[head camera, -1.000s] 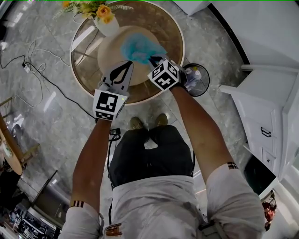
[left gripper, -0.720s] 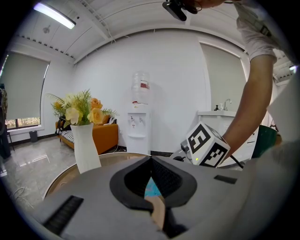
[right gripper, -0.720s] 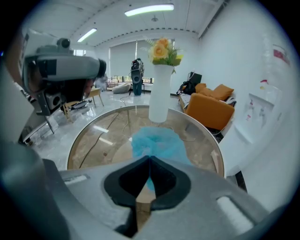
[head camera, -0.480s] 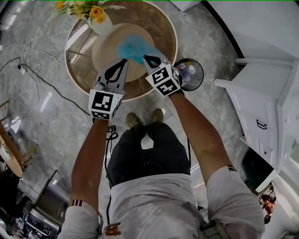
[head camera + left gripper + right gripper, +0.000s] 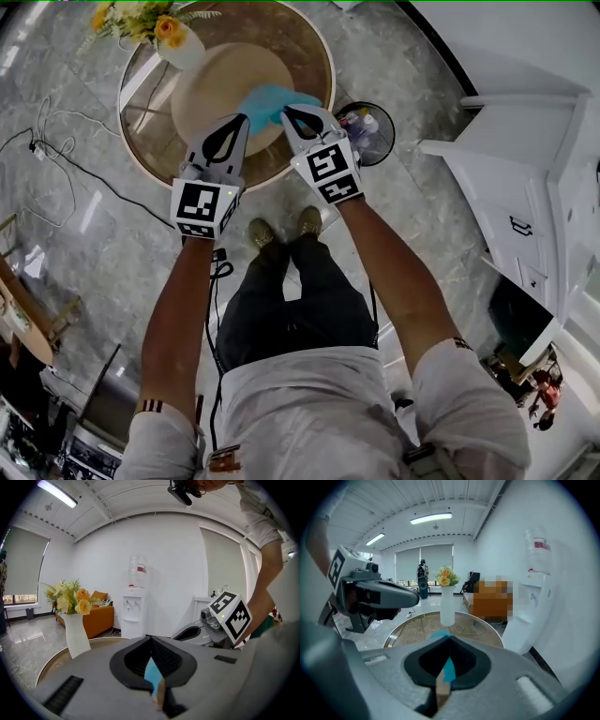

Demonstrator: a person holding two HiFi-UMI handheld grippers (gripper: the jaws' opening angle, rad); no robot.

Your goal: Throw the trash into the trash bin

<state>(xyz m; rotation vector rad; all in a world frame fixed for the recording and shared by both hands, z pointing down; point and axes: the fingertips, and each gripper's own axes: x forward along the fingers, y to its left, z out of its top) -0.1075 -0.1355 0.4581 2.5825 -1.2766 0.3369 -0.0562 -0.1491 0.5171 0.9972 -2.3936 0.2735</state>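
The right gripper [image 5: 291, 114] has its jaws shut tight on an edge of the blue trash [image 5: 272, 101], which sits just past the jaw tips, above the round table [image 5: 305, 56]. The left gripper [image 5: 240, 122] has its jaws together too. Blue shows in the slit, but I cannot tell if it pinches. With such a small grip the trash might slip and fall. The trash bin [image 5: 384, 155] sits low on the floor, right of the right jaws, with bottles inside. Its mouth is small, so a high drop could miss. The table's edge lies between, and a vase of flowers [image 5: 173, 42] stands well past the left jaws
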